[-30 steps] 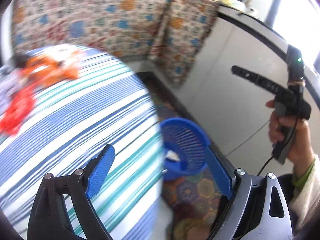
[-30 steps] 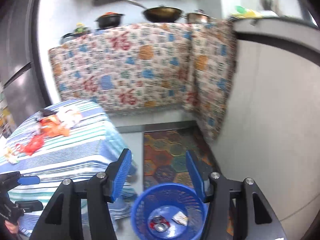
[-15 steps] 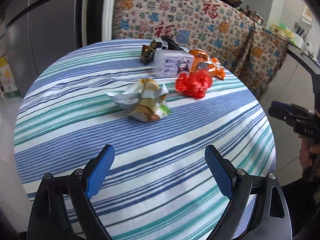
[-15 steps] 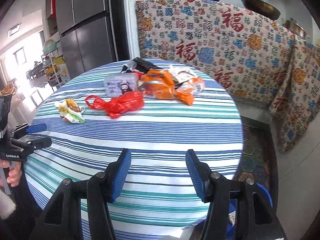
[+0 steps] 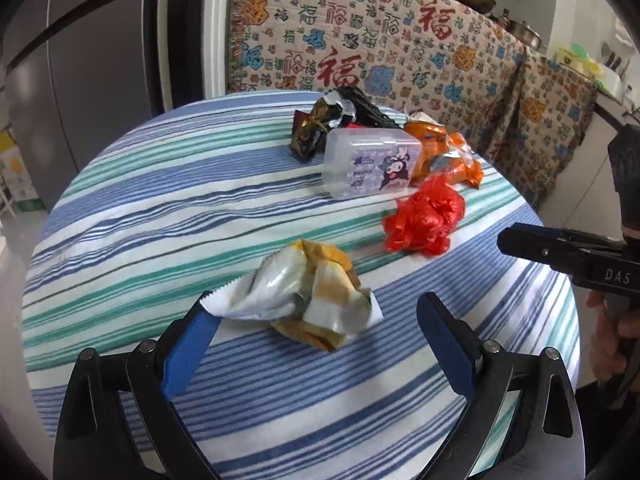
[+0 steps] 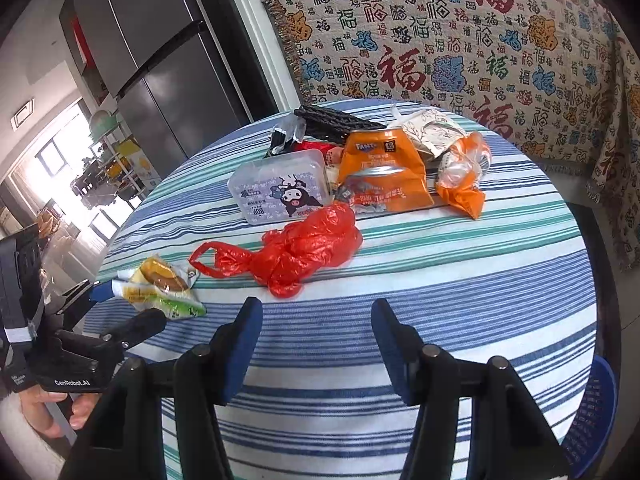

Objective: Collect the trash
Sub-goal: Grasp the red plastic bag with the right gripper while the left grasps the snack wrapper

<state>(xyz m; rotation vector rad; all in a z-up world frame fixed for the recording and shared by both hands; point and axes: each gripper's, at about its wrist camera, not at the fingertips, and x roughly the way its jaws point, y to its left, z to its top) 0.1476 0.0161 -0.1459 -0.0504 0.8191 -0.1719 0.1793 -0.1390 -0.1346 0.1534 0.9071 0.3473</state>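
A crumpled yellow and white snack wrapper [image 5: 308,296] lies on the striped round table [image 5: 160,208], between the tips of my open left gripper [image 5: 316,320]; it also shows in the right wrist view [image 6: 164,286]. A crumpled red plastic bag [image 6: 296,250] lies just beyond my open, empty right gripper [image 6: 316,324] and shows in the left wrist view [image 5: 424,220]. Behind it are a clear plastic box [image 6: 280,192], orange wrappers [image 6: 384,176] and dark wrappers [image 5: 320,124].
A blue trash basket [image 6: 592,408] peeks out below the table's right edge. A patterned cloth [image 6: 460,40] hangs behind the table and a dark fridge [image 6: 160,60] stands at the back left. The left gripper [image 6: 116,312] appears at the table's left edge.
Both grippers swung from the blue basket up to the table. The left gripper closed in on the yellow wrapper and the right gripper moved nearer the red bag.
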